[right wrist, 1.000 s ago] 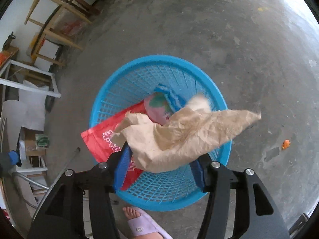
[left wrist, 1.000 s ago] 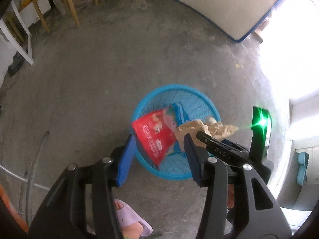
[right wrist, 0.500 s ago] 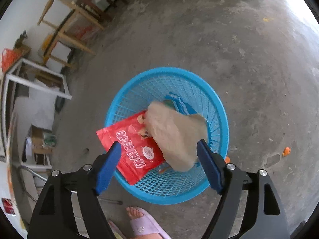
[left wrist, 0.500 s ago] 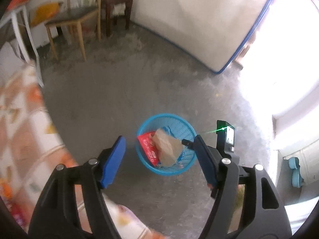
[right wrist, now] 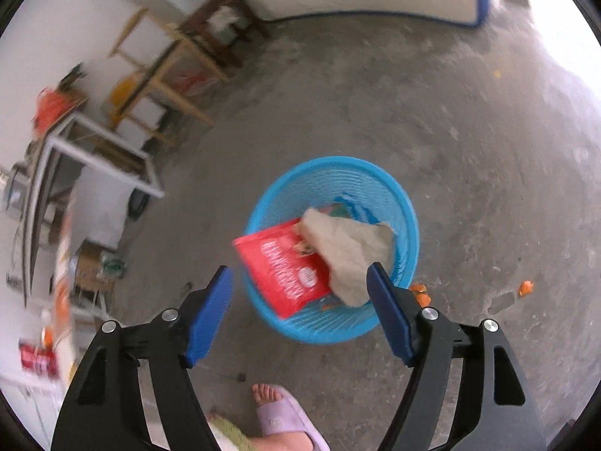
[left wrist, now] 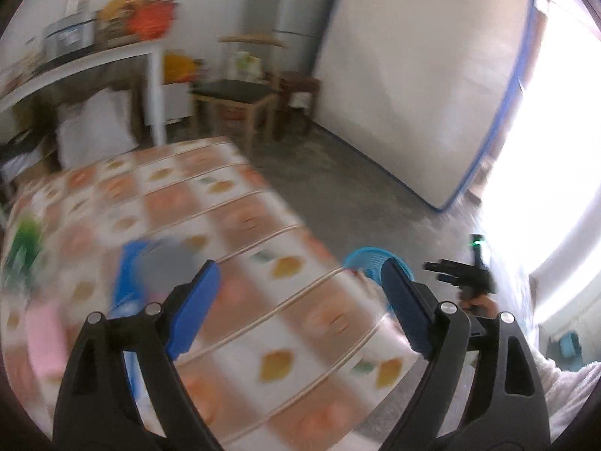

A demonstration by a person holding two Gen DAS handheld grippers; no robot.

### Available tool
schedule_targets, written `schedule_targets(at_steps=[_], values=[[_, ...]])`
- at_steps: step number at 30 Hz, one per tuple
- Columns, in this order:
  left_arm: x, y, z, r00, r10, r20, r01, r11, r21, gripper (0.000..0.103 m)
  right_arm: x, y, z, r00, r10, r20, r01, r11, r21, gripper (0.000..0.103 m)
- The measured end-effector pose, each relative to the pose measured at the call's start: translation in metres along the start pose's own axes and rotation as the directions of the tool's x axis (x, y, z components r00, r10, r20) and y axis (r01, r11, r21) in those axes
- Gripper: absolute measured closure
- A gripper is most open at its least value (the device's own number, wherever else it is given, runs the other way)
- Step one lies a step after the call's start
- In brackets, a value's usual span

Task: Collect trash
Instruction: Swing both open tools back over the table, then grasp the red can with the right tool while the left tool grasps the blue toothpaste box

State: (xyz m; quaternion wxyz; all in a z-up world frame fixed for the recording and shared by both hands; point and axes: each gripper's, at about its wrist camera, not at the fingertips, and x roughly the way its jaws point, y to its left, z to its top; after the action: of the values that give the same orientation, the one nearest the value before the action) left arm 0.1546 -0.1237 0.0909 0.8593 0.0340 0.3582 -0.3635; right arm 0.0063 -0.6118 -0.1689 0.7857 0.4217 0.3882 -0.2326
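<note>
Your left wrist view is blurred: a blue thing [left wrist: 129, 282] on the orange-patterned tablecloth [left wrist: 233, 225] is unreadable. The round blue plastic mesh basket [right wrist: 407, 225] on the grey concrete floor [right wrist: 469, 131] holds the red snack packet [right wrist: 285, 267] and crumpled tan paper [right wrist: 349, 251]. Your left gripper [left wrist: 300, 308] is opening, empty; your right gripper [right wrist: 300, 308], wide, is closing on nothing.
</note>
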Motion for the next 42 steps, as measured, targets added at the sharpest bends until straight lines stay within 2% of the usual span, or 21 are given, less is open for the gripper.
schedule_targets(at_steps=[4, 8, 13, 18, 21, 27, 30, 35, 37, 42], values=[[-0.041, 0.052, -0.036, 0.998, 0.067, 0.013, -0.065, 0.993, -0.098, 0.019, -0.044, 0.041, -0.018, 0.999, 0.037, 0.001, -0.037, 0.994, -0.103, 0.027], [-0.068, 0.082, -0.063, 0.992, 0.121, 0.029, -0.115, 0.981, -0.156, 0.018, -0.084, 0.094, -0.034, 0.994, 0.104, 0.012, -0.099, 0.970, -0.221, 0.019], [-0.078, 0.103, -0.089, 0.989, 0.143, 0.039, -0.132, 0.970, -0.204, 0.017, -0.121, 0.184, -0.060, 0.975, 0.223, -0.004, -0.206, 0.896, -0.392, 0.014], [-0.076, 0.109, -0.111, 0.984, 0.172, 0.037, -0.161, 0.965, -0.206, 0.016, -0.134, 0.267, -0.098, 0.949, 0.308, -0.073, -0.298, 0.790, -0.536, 0.009], [-0.069, 0.115, -0.123, 0.983, 0.182, 0.022, -0.173, 0.962, -0.210, 0.016, -0.129, 0.314, -0.130, 0.941, 0.315, -0.120, -0.319, 0.712, -0.625, 0.008], [-0.055, 0.133, -0.142, 0.980, 0.197, -0.023, -0.196, 0.949, -0.247, 0.016, -0.104, 0.389, -0.185, 0.942, 0.284, -0.180, -0.318, 0.581, -0.749, 0.008], [-0.051, 0.142, -0.146, 0.982, 0.186, -0.032, -0.187, 0.941, -0.283, 0.016, -0.085, 0.418, -0.194, 0.950, 0.258, -0.174, -0.293, 0.552, -0.781, 0.008], [-0.041, 0.154, -0.140, 0.985, 0.168, -0.022, -0.166, 0.929, -0.331, 0.016, -0.044, 0.456, -0.200, 0.956, 0.218, -0.197, -0.287, 0.551, -0.784, 0.008], [-0.032, 0.159, -0.132, 0.986, 0.168, -0.015, -0.163, 0.929, -0.333, 0.016, -0.033, 0.466, -0.204, 0.955, 0.212, -0.207, -0.291, 0.544, -0.787, 0.008], [0.007, 0.171, -0.116, 0.986, 0.157, -0.059, -0.168, 0.929, -0.329, 0.016, -0.018, 0.485, -0.211, 0.958, 0.202, -0.202, -0.281, 0.526, -0.803, 0.008]])
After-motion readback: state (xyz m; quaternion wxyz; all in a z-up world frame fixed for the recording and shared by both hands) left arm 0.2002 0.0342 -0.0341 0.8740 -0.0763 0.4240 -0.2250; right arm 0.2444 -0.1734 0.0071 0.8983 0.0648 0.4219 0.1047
